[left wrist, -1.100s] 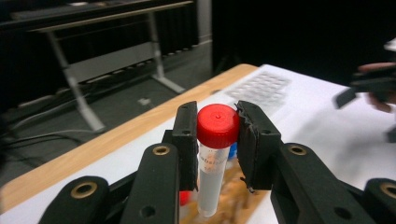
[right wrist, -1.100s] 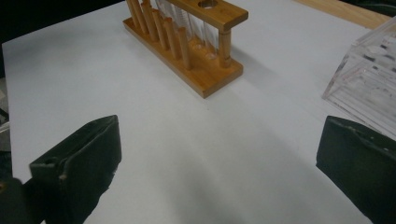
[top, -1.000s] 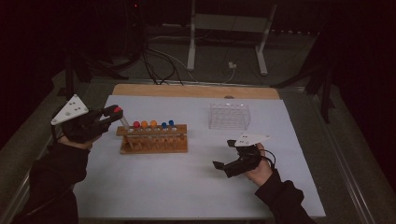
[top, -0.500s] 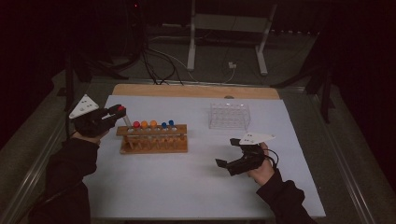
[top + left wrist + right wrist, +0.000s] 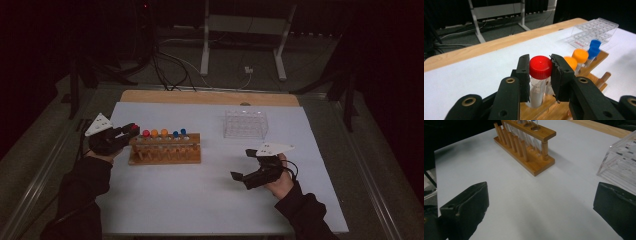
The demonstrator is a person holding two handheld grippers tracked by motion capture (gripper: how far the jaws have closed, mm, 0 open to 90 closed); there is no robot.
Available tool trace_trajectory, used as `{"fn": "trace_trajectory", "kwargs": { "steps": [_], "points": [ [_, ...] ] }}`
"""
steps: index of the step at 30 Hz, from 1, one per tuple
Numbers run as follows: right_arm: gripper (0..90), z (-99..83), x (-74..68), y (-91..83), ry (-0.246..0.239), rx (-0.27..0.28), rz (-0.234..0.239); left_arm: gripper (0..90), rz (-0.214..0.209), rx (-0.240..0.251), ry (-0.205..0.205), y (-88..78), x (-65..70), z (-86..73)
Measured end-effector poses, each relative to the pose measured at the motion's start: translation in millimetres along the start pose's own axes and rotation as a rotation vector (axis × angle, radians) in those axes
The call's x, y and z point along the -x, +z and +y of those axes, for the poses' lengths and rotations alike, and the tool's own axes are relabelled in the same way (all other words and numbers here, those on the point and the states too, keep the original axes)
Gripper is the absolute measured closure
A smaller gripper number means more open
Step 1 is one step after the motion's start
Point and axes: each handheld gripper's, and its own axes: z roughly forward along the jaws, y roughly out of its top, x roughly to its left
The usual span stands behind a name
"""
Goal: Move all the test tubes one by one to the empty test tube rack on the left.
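Left gripper (image 5: 540, 75) clamping red-capped tube (image 5: 539, 77), tube sitting in end hole of wooden rack (image 5: 165, 150). Orange- and blue-capped tubes filling neighbouring holes. Right gripper (image 5: 245, 176) resting on table, jaws wide, holding nothing. Clear plastic rack (image 5: 245, 124) standing empty; release remaining.

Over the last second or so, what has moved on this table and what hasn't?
The left gripper, gripping the red-capped tube, came down, and the tube now stands in the end hole of the wooden rack. The right gripper kept hovering open over the table; rack and clear plastic rack stayed put.
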Motion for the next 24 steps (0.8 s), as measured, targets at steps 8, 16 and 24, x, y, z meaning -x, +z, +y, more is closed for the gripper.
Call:
{"fn": "trace_trajectory", "kwargs": {
  "steps": [8,16,24],
  "points": [
    [0.0,0.4,-0.9,-1.2,-0.005,0.009,-0.006,71.5,0.002,-0.002,-0.023,1.8,-1.7,-11.8],
    [0.0,0.4,-1.0,-2.4,-0.004,0.012,-0.005,56.4,-0.06,-0.007,-0.017,-10.9,3.4,-6.3],
    [0.0,0.1,-2.3,-2.2,-0.009,0.013,0.001,36.0,-0.111,-0.018,-0.002,-33.2,27.8,-8.5]
  ]
}}
